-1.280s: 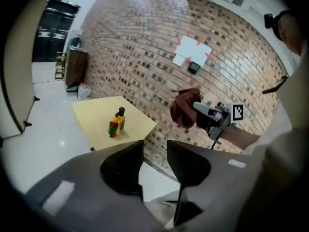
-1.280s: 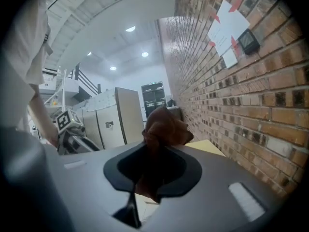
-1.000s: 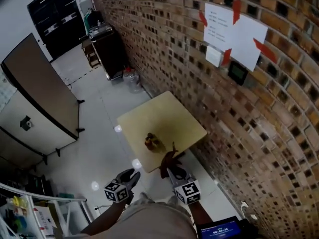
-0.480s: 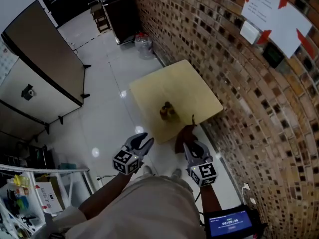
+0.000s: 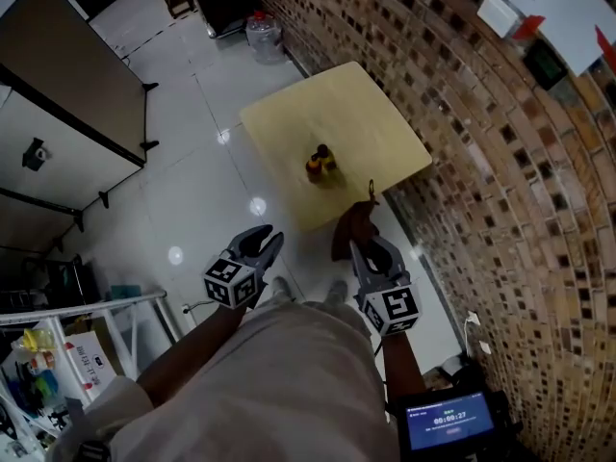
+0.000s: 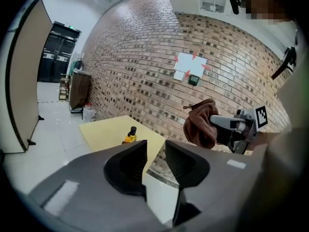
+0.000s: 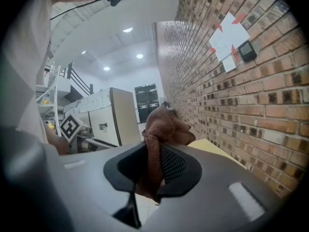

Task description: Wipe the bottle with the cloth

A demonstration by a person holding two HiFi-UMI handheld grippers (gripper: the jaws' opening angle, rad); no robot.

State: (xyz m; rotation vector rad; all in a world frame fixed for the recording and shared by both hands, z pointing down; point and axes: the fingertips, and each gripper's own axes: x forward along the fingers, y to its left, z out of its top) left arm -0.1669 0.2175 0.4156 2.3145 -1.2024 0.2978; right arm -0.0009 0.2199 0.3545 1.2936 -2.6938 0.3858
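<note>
Bottle point(image 5: 320, 163) on table point(image 5: 375, 104); right gripper point(image 5: 371, 249) holds cloth point(image 5: 347, 229).

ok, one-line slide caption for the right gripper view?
Right gripper clamped on the brown cloth, brick wall alongside, yellow table ahead.

table point(image 5: 371, 114): yellow, square | brick wall point(image 5: 500, 210): beside it | papers point(image 5: 563, 3): taped on wall | jug point(image 5: 262, 35): on floor

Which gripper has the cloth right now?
The right gripper, jaws clamped on the brown cloth; the left gripper has just been closing its jaws on nothing.
</note>
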